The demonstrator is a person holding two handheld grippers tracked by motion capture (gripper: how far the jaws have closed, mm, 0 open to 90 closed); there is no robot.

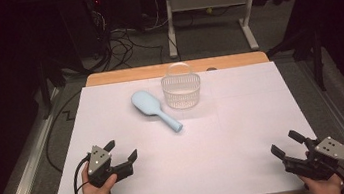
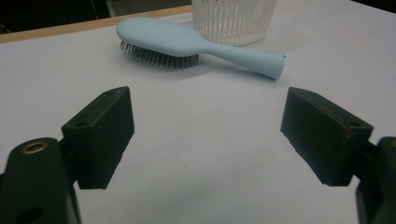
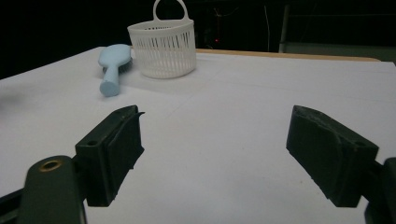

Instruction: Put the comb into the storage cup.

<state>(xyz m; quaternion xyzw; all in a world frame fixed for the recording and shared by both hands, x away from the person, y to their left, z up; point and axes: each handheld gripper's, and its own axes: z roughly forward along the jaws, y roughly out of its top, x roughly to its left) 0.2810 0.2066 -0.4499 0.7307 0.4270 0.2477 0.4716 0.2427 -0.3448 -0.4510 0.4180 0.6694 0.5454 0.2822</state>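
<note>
A light blue hairbrush (image 1: 154,109) (image 2: 187,46) (image 3: 112,65) lies bristles down on the white table cover, handle pointing toward the near right. Just behind and right of it stands a white slatted basket (image 1: 181,88) (image 2: 233,18) (image 3: 163,46) with an upright handle. My left gripper (image 1: 120,151) (image 2: 208,135) is held near the table's front left, open with nothing between its jaws, well short of the brush. My right gripper (image 1: 286,144) (image 3: 215,149) is at the front right, also open and holding nothing.
The white cover (image 1: 243,118) spans the table, with a wooden edge (image 1: 132,74) showing at the back. Beyond the table are a white desk frame (image 1: 210,16) and floor cables (image 1: 122,43). A metal rail (image 1: 24,177) runs along the left side.
</note>
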